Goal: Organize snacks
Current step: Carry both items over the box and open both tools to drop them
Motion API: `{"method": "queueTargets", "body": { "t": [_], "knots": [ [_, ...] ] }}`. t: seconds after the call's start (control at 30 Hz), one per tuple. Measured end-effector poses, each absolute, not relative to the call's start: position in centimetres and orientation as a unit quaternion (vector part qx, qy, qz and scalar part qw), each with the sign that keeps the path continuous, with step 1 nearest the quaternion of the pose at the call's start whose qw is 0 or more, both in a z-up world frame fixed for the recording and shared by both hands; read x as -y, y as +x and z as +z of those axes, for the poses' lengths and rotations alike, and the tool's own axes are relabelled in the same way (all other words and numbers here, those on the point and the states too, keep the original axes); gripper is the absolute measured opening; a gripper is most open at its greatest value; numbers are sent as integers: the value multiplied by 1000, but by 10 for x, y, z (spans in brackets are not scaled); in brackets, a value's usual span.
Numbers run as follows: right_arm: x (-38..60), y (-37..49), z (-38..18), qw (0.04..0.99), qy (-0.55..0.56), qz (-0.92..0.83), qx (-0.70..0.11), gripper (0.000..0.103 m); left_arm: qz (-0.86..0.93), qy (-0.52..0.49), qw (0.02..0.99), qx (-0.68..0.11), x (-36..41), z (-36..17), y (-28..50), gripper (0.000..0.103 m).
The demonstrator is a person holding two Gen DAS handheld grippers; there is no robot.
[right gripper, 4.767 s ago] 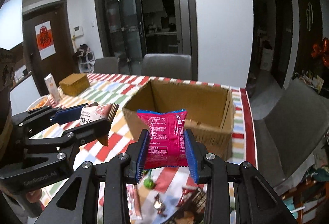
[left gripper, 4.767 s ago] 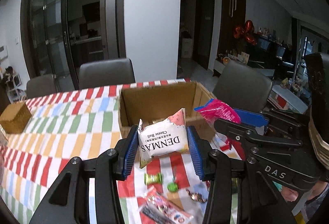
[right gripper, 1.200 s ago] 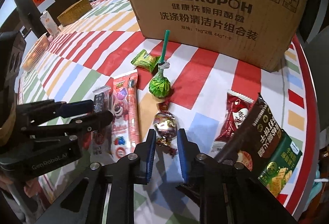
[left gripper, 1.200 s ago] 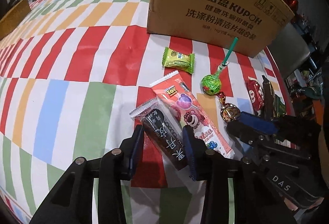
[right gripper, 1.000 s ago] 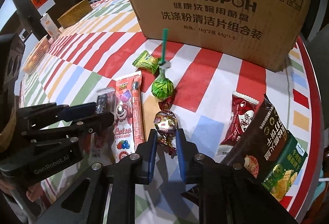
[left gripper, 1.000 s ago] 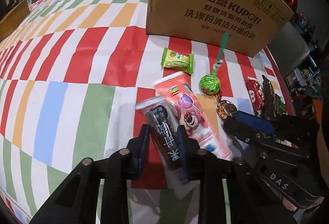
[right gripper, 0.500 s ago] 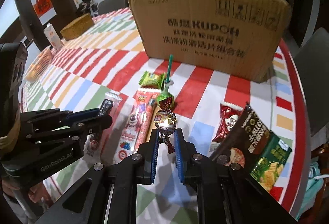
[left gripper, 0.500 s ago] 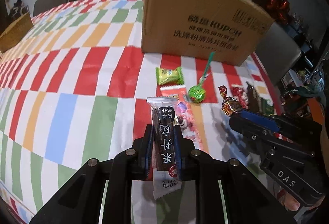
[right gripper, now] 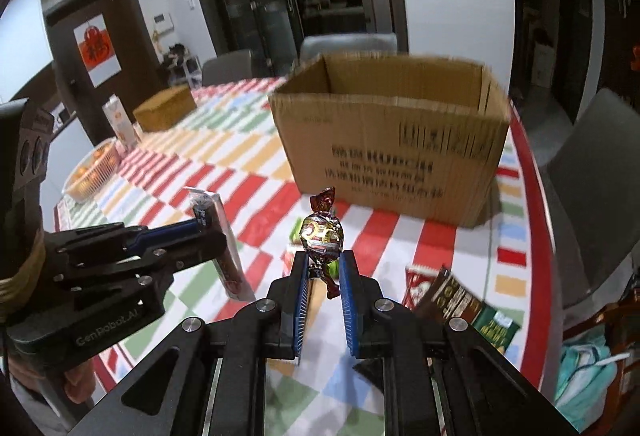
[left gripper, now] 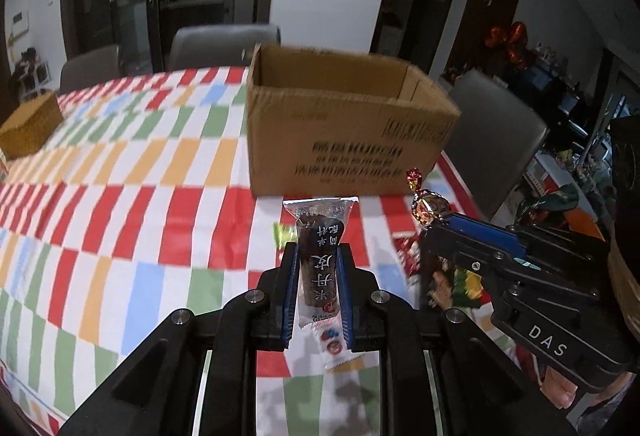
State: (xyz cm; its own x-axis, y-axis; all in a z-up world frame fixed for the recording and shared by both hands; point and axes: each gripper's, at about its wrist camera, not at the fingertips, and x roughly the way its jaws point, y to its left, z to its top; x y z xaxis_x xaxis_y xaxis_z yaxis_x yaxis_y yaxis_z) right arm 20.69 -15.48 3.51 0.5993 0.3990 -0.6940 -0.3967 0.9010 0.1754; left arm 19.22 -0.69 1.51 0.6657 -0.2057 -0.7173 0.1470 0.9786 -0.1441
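My left gripper (left gripper: 317, 250) is shut on a long clear packet with a dark brown snack bar (left gripper: 320, 260), held above the striped tablecloth. My right gripper (right gripper: 323, 256) is shut on a foil-wrapped candy (right gripper: 321, 234) with twisted ends. Both hang in the air in front of the open cardboard box (left gripper: 344, 132), whose printed side faces me. In the left wrist view the right gripper (left gripper: 430, 226) holds the candy (left gripper: 428, 206) at the right. The right wrist view shows the left gripper (right gripper: 208, 226) with the bar (right gripper: 218, 236) at the left.
More snacks lie on the cloth below: a brown and green packet (right gripper: 468, 306), a red packet (right gripper: 418, 284) and a green sweet (left gripper: 282, 234). A small woven box (left gripper: 30, 128), a fruit basket (right gripper: 92, 172) and a carton (right gripper: 120, 128) stand farther left. Grey chairs (left gripper: 224, 44) ring the table.
Both grippers have lifted off the tablecloth with their snacks and tilted up toward the box. The left jaws closed fully on the bar. The box's open top has come into view.
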Motion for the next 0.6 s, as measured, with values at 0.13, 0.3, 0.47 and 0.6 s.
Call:
{"method": "queueTargets", "body": {
  "t": [0.13,0.3,0.47,0.6],
  "knots": [
    [157,208,53,903,1,223,-367,17,-103,-31,919,-379,11,33,197,19],
    [162,216,74,914,4,217,-344,17,-106,-18,931,-350,14,57,208,19],
    [168,228,92,924,7,208,-321,17,-108,-13,938,-330,16,77,223,19],
    [172,239,105,929,13,203,-308,17,-111,-5,941,-320,18,90,236,19]
  ]
}}
